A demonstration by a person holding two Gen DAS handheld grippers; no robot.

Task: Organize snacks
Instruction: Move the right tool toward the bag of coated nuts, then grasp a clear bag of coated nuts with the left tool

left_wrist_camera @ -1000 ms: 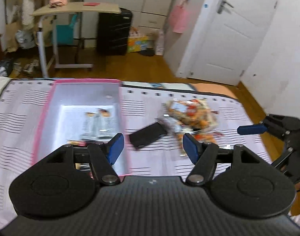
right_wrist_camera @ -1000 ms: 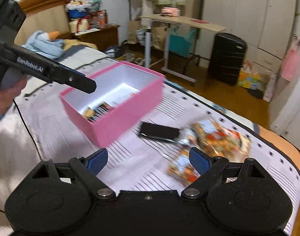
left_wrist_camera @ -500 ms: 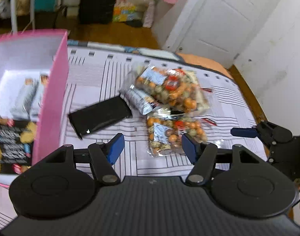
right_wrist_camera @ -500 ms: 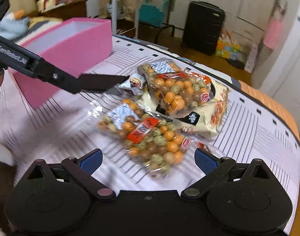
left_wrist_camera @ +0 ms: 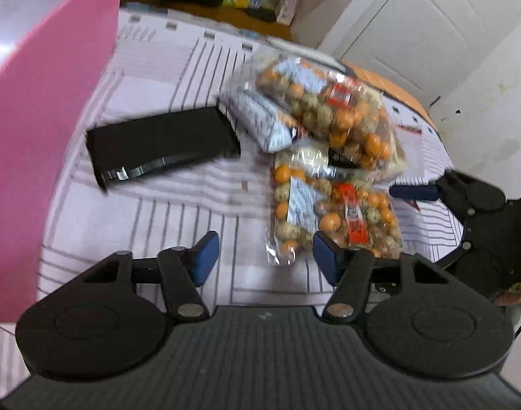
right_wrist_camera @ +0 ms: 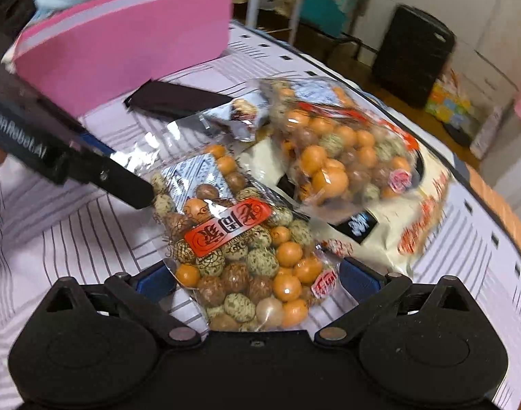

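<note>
While the near nut bag (right_wrist_camera: 240, 249) lies on the striped sheet (right_wrist_camera: 72, 239), the right claw (right_wrist_camera: 257, 282) straddles its lower end with jaws spread wide, one blue pad (right_wrist_camera: 154, 280) at each side of the bag; they have just been opening, and I cannot tell whether either pad touches the plastic. In the left wrist view the left claw (left_wrist_camera: 265, 256) hangs over the sheet (left_wrist_camera: 158, 212) with its jaws apart; they have just been closing, and the corner of that same bag (left_wrist_camera: 328, 215) lies just ahead of them, near the right-hand pad (left_wrist_camera: 323, 259), with nothing pinched. One finger of the left claw (right_wrist_camera: 123, 181) reaches in from the left of the right wrist view and ends at the bag's upper left edge. A second nut bag (right_wrist_camera: 339, 147) lies behind the first, resting on a white packet (right_wrist_camera: 427, 215). A small silver packet (right_wrist_camera: 240, 116) sits at its left, and a black pouch (left_wrist_camera: 161, 143) lies flat between that packet and the pink box (left_wrist_camera: 45, 136). The box stands at the left of the sheet, its inside hidden from both cameras. Both pictures are blurred. A white door (left_wrist_camera: 424, 24) and a black suitcase (right_wrist_camera: 414, 58) stand beyond.
</note>
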